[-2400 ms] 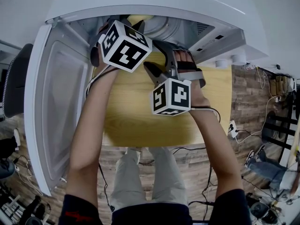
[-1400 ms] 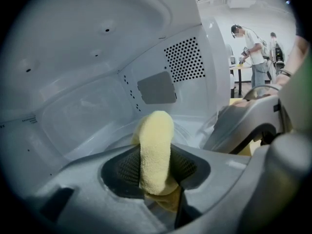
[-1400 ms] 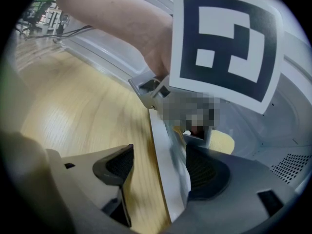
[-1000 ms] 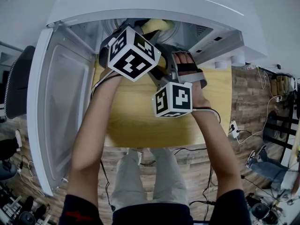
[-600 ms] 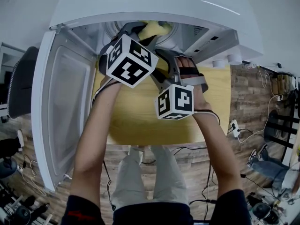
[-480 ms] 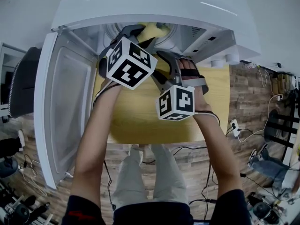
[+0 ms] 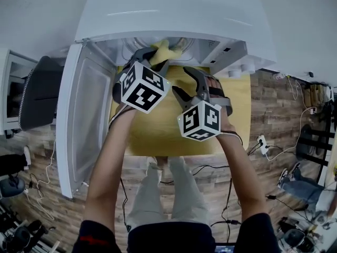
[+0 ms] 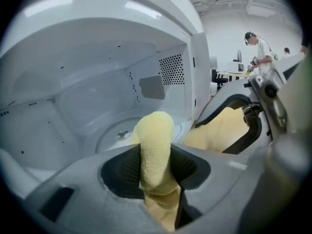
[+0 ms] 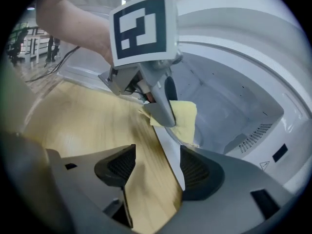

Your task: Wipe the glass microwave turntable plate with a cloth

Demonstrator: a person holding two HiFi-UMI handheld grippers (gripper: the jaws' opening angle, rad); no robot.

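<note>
L gripper [image 8: 156, 168] jaws clamped on soft yellow terry cloth [image 8: 155, 143], just inside big white microwave [image 7: 174, 9]. Round clear glass turntable plate [image 8: 108, 141] on microwave floor; cloth contact unclear. R gripper [image 9: 156, 168] jaws apart, empty, at microwave mouth. Wiping prob. unfinished.

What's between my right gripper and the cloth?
In the right gripper view, only bare table and the microwave sill lie between the open right gripper and the cloth, which the left gripper holds.
</note>
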